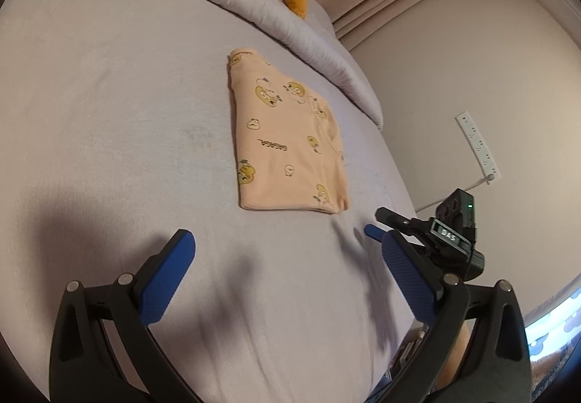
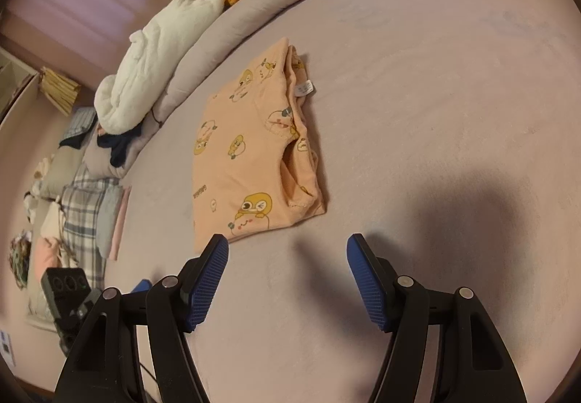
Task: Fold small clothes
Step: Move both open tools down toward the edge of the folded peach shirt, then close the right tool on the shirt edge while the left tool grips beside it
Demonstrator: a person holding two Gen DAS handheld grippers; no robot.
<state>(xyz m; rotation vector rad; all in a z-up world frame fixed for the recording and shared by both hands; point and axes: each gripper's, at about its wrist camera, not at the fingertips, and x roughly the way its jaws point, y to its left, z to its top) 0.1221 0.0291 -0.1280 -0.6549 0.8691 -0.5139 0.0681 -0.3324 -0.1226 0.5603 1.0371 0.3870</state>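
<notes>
Folded garment (image 1: pixel 287 137) lies on the bed (image 1: pixel 109 112), long axis running away from both empty, wide-open claws; right claw (image 2: pixel 287 246) nearer than left claw (image 1: pixel 287 239).

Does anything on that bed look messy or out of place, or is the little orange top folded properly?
Mostly tidy. The orange top lies folded flat on the bed sheet, but its white care label sticks out at one edge, and the layers on that side gape a little. Both grippers are open and clear of it.
</notes>
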